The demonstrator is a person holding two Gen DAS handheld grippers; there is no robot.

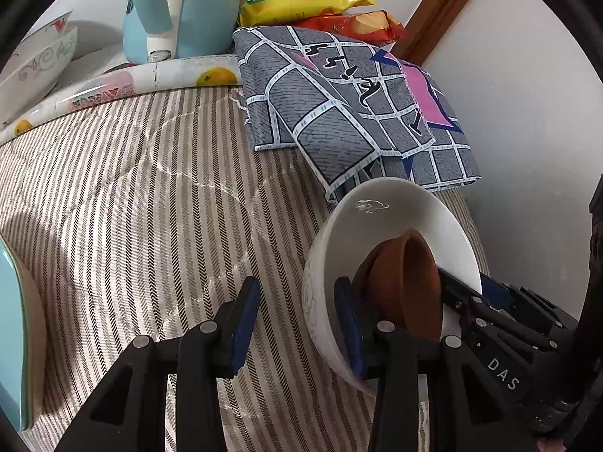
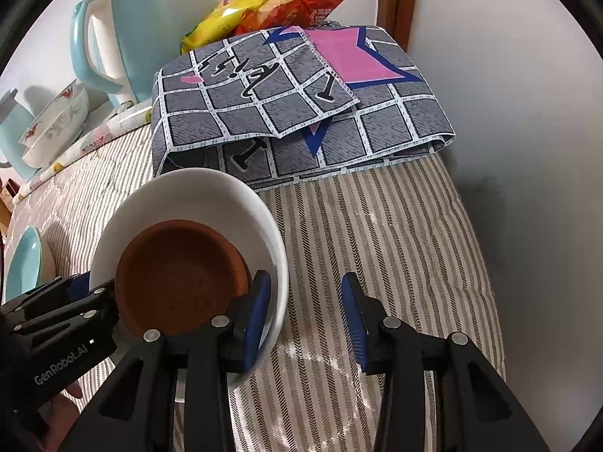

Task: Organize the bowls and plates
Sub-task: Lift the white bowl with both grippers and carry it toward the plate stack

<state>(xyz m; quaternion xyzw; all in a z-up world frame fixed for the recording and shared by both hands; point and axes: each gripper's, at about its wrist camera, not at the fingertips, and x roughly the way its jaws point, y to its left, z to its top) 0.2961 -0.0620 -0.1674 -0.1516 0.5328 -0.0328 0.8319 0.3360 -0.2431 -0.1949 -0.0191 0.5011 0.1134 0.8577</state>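
A white bowl (image 1: 380, 222) (image 2: 211, 203) sits on the striped cloth with a brown clay saucer (image 1: 407, 286) (image 2: 177, 271) inside it. My left gripper (image 1: 297, 324) is open; its right finger is inside the bowl beside the saucer, its left finger outside the rim. My right gripper (image 2: 309, 320) is open; its left finger is inside the bowl against the saucer, its right finger over the cloth. A light blue bowl (image 1: 15, 339) (image 2: 22, 267) lies at the left. A patterned white bowl (image 1: 41, 56) (image 2: 56, 124) stands at the far left back.
A folded grey checked cloth (image 1: 339, 105) (image 2: 301, 113) lies behind the white bowl. A light blue kettle (image 1: 181, 7) (image 2: 120, 37) and snack bags (image 1: 312, 0) (image 2: 264, 3) stand at the back. A white wall (image 2: 508, 113) borders the right side.
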